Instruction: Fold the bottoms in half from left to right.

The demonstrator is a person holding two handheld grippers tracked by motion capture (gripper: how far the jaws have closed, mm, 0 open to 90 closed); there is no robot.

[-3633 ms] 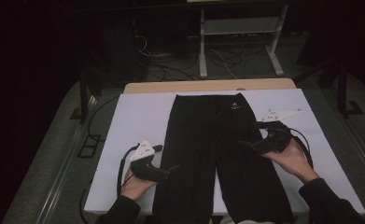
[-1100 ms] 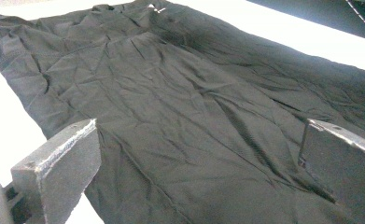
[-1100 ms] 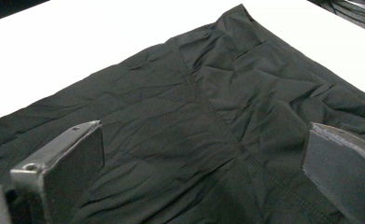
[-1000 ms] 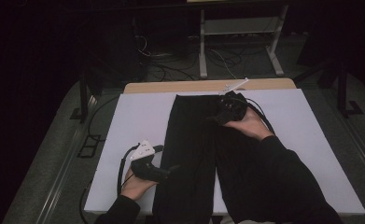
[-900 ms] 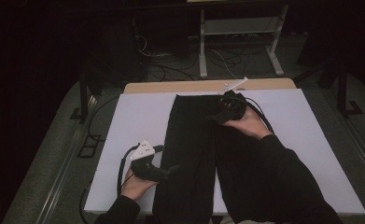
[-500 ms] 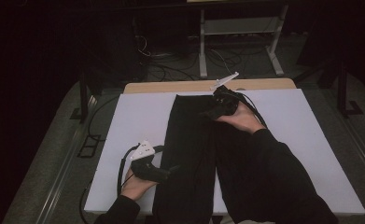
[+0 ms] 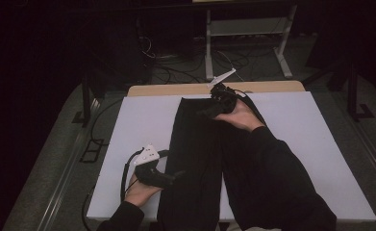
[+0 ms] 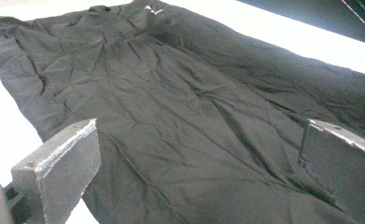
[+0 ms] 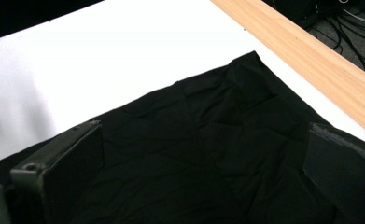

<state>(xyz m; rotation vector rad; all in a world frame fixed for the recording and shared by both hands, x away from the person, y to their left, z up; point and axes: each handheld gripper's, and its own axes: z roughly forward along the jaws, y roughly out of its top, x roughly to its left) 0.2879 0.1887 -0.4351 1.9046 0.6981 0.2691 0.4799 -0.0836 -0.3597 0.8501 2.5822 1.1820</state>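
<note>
Trousers (image 7: 200, 159) lie lengthwise down the middle of the table (image 7: 320, 144), waistband at the far edge. Left gripper (image 7: 169, 177) sits at their near left edge; right gripper (image 7: 212, 109) is over the far end, near the waistband.

**Three cameras, one cloth**

The high view looks forward and down over the whole table (image 7: 142, 120). Each tongs camera sits low and close, looking along its own jaws across the black trousers (image 8: 180, 116), which all three views share.
</note>
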